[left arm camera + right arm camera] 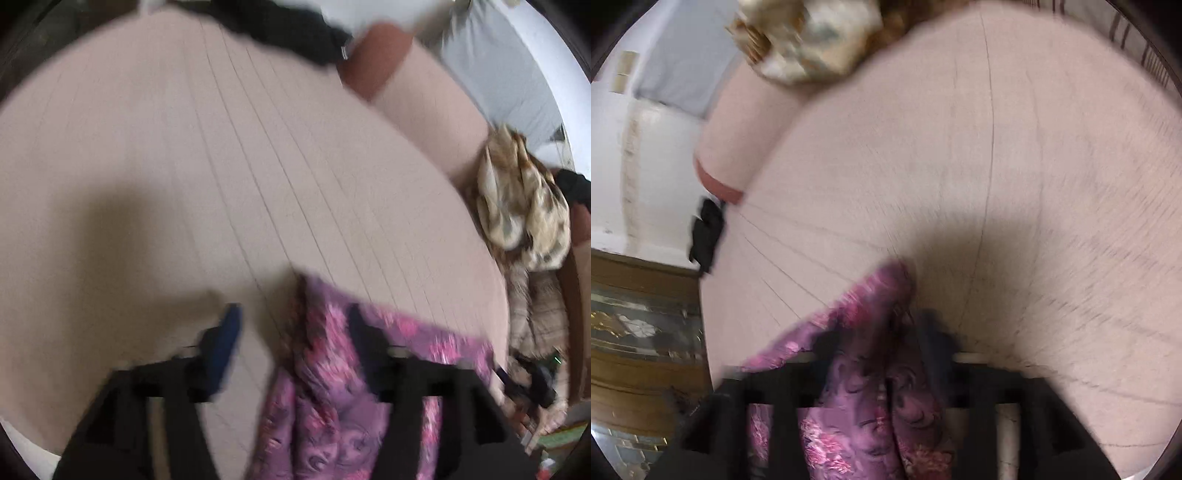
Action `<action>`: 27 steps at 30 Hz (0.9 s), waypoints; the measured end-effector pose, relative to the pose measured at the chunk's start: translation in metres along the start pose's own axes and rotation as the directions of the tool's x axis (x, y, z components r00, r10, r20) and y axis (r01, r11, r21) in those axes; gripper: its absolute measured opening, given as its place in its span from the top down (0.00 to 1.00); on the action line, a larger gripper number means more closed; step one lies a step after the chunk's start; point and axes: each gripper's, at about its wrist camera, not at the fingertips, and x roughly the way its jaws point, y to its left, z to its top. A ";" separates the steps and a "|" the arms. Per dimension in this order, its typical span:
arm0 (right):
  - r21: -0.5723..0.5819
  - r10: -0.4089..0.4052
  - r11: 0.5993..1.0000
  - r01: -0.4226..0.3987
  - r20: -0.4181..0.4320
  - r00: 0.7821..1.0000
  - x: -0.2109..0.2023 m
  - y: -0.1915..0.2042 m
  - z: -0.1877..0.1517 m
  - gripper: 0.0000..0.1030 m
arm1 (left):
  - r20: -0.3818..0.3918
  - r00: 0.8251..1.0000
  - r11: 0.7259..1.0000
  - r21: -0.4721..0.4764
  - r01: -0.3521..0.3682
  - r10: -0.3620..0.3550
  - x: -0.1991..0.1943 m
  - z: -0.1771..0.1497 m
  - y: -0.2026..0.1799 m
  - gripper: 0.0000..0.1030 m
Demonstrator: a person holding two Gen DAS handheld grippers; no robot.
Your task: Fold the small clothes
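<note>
Both views are blurred. A purple floral cloth point(332, 398) lies bunched on a pale pink ribbed bed point(207, 177), at the near edge of each view.

The left gripper point(291, 332) points steeply down at the bed. Its jaws stand apart: the blue-padded finger point(225, 343) hovers over bare bed beside the cloth, while the other finger sits over the cloth's top edge. Cloth lies in the gap, but the pads do not press on it, so this gripper is released.

The right gripper point(882, 339) also tilts steeply down, its jaws spread wide. A raised fold of the cloth point(864, 369) stands between the fingers; whether either pad touches it cannot be told through the blur, and no pinch shows.

Beyond the cloth, at the bed's far side, lie a beige patterned garment point(524, 214), a pink bolster point(424, 99) and a black garment point(280, 26).
</note>
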 end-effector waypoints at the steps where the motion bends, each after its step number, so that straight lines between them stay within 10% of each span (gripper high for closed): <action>1: -0.008 -0.006 1.000 0.007 0.043 0.999 -0.010 0.000 0.001 0.07 | 0.007 1.000 1.000 0.007 -0.019 0.019 -0.001 0.003 0.000 0.33; 6: 0.017 -0.020 1.000 0.021 -0.028 0.999 0.007 -0.012 0.020 0.19 | -0.149 0.989 0.999 0.037 -0.001 0.006 0.040 0.007 -0.007 0.33; 10: 0.030 -0.001 1.000 0.003 -0.088 0.996 0.028 -0.021 0.027 0.19 | -0.121 0.991 0.993 0.113 -0.037 0.051 0.048 0.003 -0.025 0.35; 13: 0.025 0.056 0.998 -0.053 -0.120 0.991 0.042 -0.013 0.029 0.28 | -0.174 0.984 0.995 0.088 0.037 -0.021 0.056 -0.003 -0.035 0.60; 19: 0.002 0.022 1.000 -0.022 -0.181 0.983 0.066 -0.003 0.023 0.39 | -0.162 0.986 0.998 0.056 0.035 -0.026 0.067 -0.006 -0.035 0.59; 23: -0.097 -0.067 0.994 0.050 -0.188 0.980 0.074 0.011 0.016 0.83 | -0.147 0.989 0.997 0.057 0.042 -0.033 0.060 -0.010 -0.032 0.88; 27: -0.064 -0.017 0.998 0.007 -0.161 0.987 0.060 0.014 0.016 0.87 | -0.072 0.988 0.991 -0.010 0.136 -0.137 0.031 -0.010 -0.018 0.90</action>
